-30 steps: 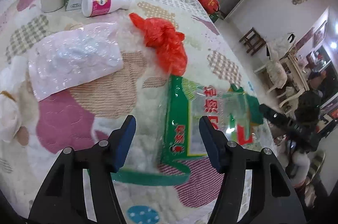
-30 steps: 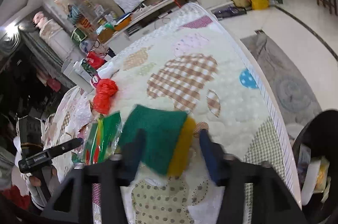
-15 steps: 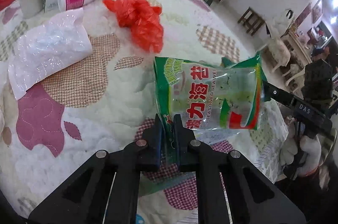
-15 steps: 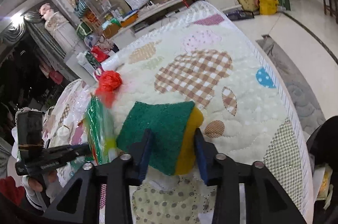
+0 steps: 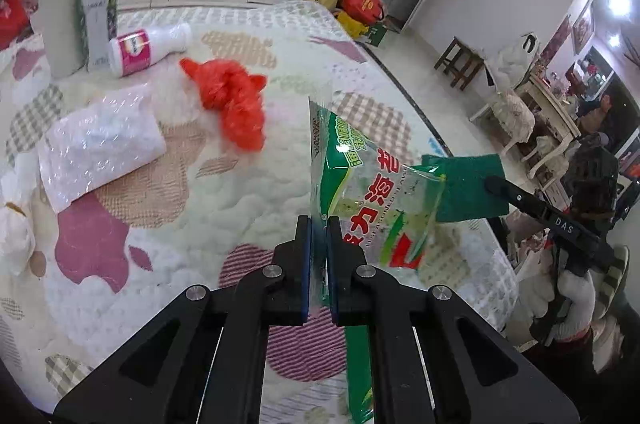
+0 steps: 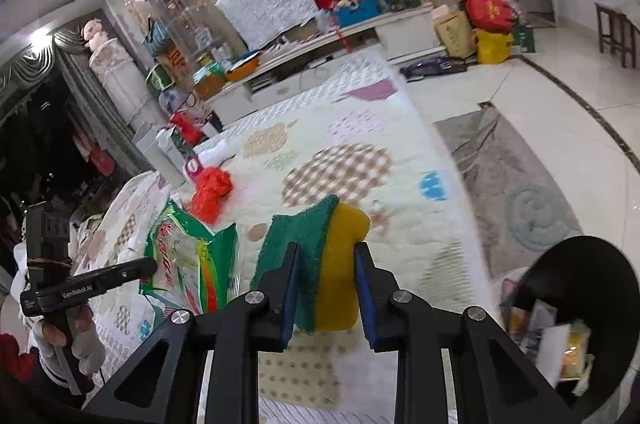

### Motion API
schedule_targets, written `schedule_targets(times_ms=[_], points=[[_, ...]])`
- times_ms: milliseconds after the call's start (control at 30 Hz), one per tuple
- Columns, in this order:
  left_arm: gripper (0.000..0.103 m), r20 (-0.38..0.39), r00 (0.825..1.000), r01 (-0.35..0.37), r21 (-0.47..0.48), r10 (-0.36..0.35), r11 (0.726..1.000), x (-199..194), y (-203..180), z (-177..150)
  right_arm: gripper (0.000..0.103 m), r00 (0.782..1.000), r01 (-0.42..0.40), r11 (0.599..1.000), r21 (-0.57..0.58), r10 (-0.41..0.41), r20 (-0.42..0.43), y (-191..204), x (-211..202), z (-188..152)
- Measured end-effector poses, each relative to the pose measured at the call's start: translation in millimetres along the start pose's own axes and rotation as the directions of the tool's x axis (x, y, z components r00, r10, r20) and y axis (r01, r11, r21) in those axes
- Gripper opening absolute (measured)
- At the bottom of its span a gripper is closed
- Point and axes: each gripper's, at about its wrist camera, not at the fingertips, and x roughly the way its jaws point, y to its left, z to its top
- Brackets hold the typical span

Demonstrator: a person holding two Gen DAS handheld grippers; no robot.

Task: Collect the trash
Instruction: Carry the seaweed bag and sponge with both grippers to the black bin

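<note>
My left gripper (image 5: 319,224) is shut on the edge of a green seaweed snack bag (image 5: 372,203) and holds it above the quilted table (image 5: 192,207). The bag also shows in the right wrist view (image 6: 184,260). My right gripper (image 6: 326,252) is shut on a green and yellow sponge (image 6: 320,256), lifted off the table; the sponge shows behind the bag in the left wrist view (image 5: 468,191). A crumpled red plastic bag (image 5: 232,99) and a clear plastic wrapper (image 5: 96,143) lie on the table.
A black trash bin (image 6: 580,308) with trash inside stands on the floor at the table's right edge. A pink-labelled white bottle (image 5: 148,43) lies by a milk carton (image 5: 98,15) at the far end. White tissue (image 5: 12,228) sits at the left edge.
My left gripper closed on the snack bag and lifted it off the table. My right gripper closed on the sponge and carried it up and toward the bin side.
</note>
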Motion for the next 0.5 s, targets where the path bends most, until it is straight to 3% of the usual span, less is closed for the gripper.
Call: schedule_targets(times_ms=[500], points=[[0.004, 0.002, 0.994, 0.107, 0.103, -0.107, 0.989, 26.6, -90.3, 25.5, 0.025, 0.987, 0.115, 0.99, 0.086, -0.123, 0.1, -65.0, -75.5, -1.8]])
